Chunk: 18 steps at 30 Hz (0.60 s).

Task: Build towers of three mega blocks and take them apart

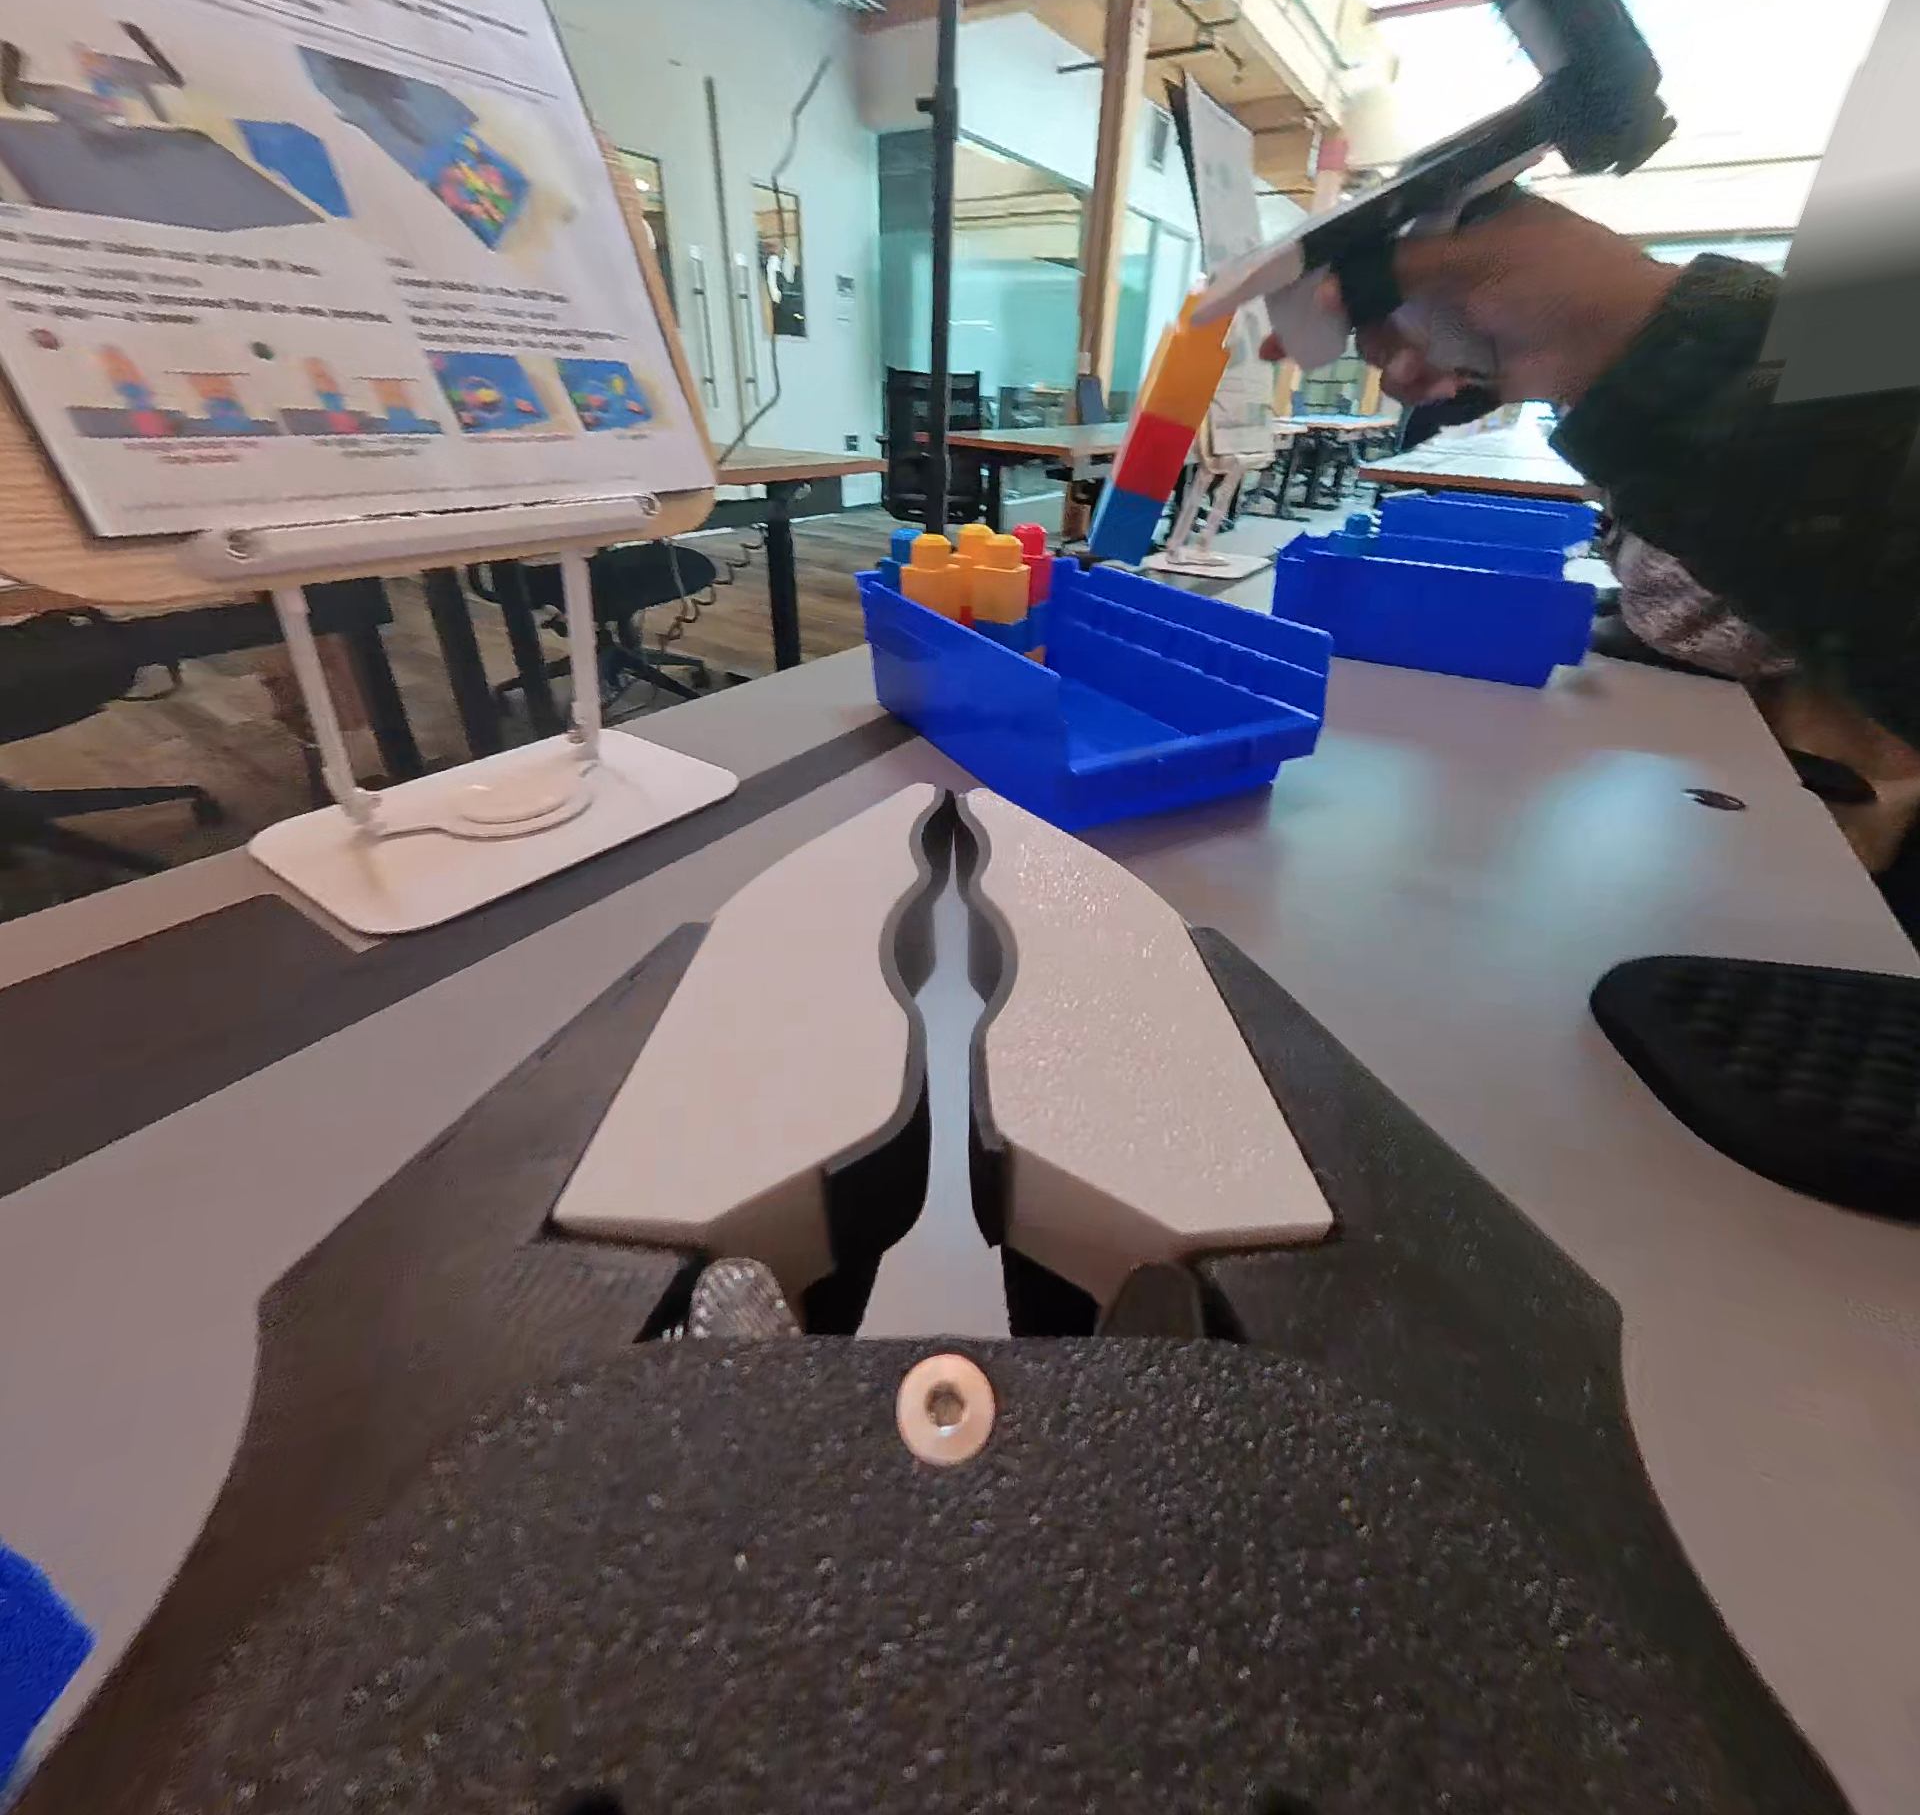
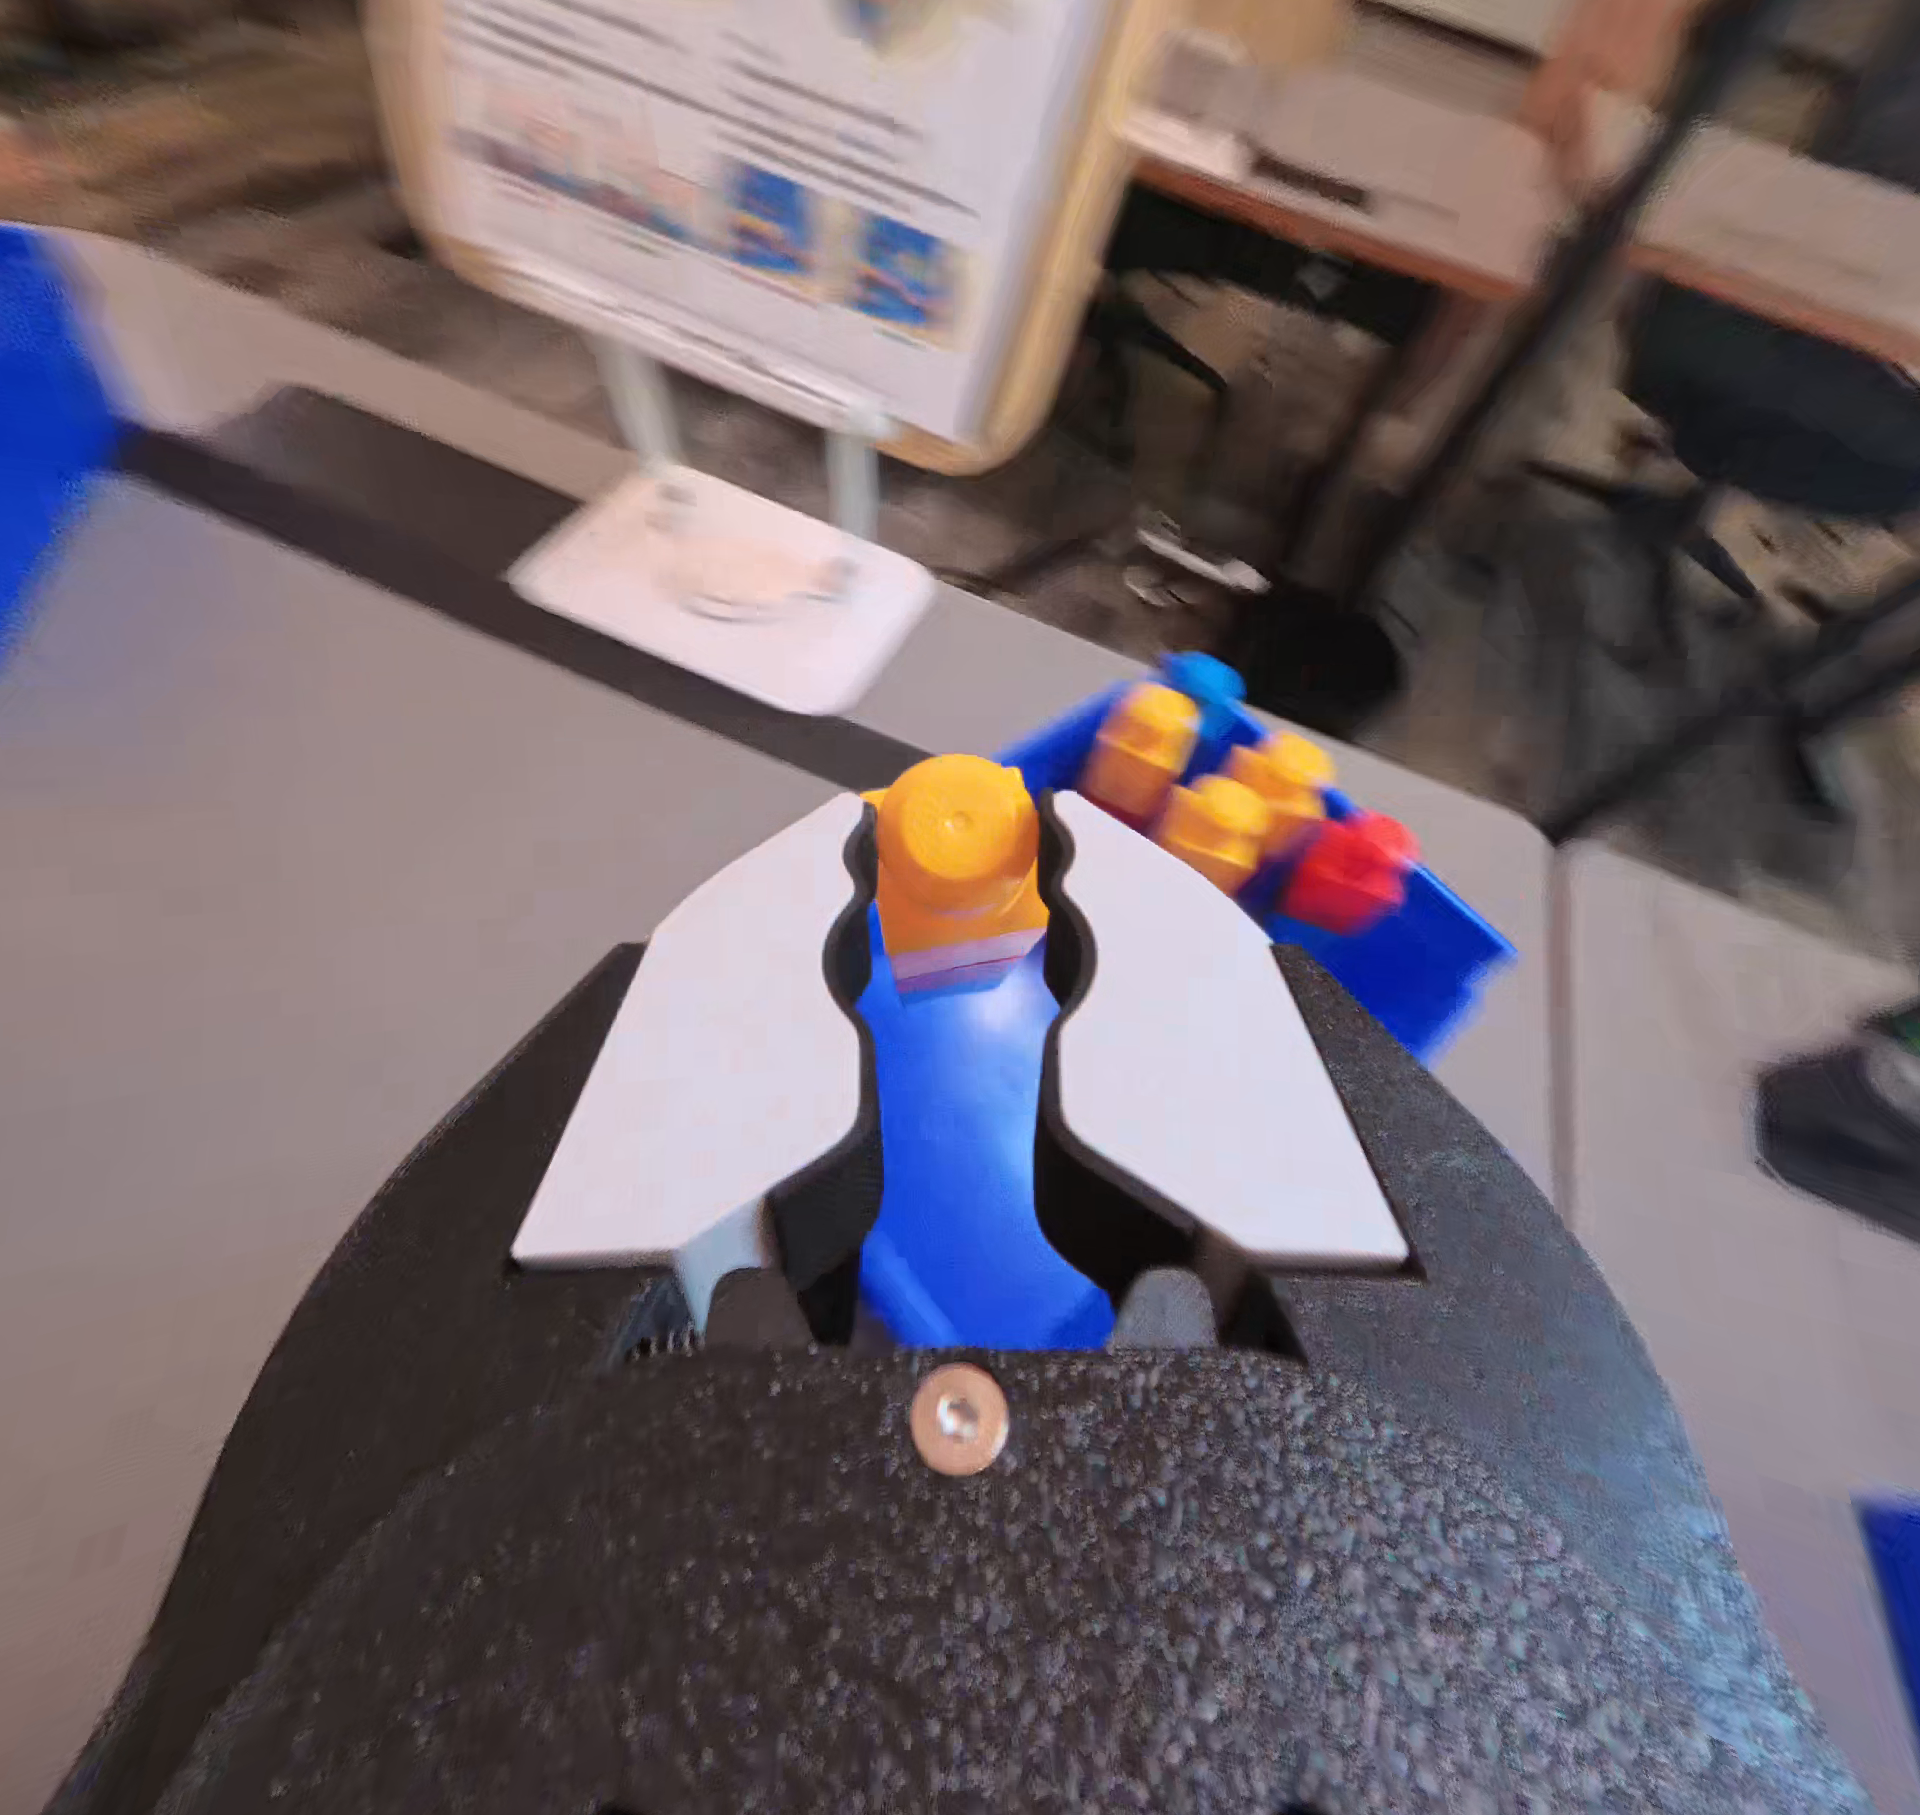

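Observation:
My left gripper (image 1: 954, 809) is shut with nothing between its fingertips and hovers low over the grey table (image 1: 1455, 882), in front of a blue bin (image 1: 1143, 726). My right gripper (image 2: 956, 830) is shut on the orange top block (image 2: 956, 861) of a tilted tower. The left wrist view shows this tower (image 1: 1158, 435) as orange over red over blue, held up by the right gripper (image 1: 1236, 295) above the bin's far end. Several orange, red and blue blocks (image 1: 966, 570) stand in the bin's far end; they also show in the right wrist view (image 2: 1226, 809).
A white stand with an instruction sheet (image 1: 312, 207) stands at the table's left back. More blue bins (image 1: 1434, 602) sit at the right back. A black tripod pole (image 1: 945, 207) rises behind the bin. A black textured object (image 1: 1766, 1069) lies at the right. The gap from one gripper's tips to the other's is roughly 40 centimeters. About 35 centimeters separates my left fingertips from the black textured object (image 1: 1766, 1069).

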Each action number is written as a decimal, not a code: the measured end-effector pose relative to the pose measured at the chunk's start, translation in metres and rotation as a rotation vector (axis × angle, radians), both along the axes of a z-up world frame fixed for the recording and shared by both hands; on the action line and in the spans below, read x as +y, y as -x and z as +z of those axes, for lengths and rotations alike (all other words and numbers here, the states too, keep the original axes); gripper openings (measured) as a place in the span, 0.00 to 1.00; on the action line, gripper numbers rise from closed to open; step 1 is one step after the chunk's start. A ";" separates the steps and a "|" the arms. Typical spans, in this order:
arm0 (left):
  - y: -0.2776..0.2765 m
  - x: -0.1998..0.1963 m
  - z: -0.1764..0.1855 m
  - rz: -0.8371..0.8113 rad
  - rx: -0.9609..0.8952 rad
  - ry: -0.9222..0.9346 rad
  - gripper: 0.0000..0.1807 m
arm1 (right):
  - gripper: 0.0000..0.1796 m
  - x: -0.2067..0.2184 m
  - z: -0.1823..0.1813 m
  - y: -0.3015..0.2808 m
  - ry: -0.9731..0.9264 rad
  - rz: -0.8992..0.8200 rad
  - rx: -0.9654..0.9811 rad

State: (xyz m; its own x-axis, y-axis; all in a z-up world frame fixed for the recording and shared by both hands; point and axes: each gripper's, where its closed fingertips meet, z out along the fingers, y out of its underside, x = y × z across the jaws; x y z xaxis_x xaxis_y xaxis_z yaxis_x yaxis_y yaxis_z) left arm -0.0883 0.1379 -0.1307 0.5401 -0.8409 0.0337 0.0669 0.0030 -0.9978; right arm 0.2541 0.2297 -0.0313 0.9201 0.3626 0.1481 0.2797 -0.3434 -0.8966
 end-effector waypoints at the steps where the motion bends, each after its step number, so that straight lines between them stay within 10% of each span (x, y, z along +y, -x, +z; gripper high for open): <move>1: 0.002 0.001 0.001 0.014 -0.001 -0.008 0.00 | 0.16 0.021 -0.009 -0.028 0.042 -0.091 -0.006; 9: 0.009 0.011 -0.014 0.073 0.064 -0.032 0.00 | 0.17 0.113 -0.112 -0.138 0.236 -0.475 0.094; 18: 0.013 0.020 -0.030 0.089 0.088 0.005 0.00 | 0.17 0.142 -0.148 -0.136 0.268 -0.505 0.050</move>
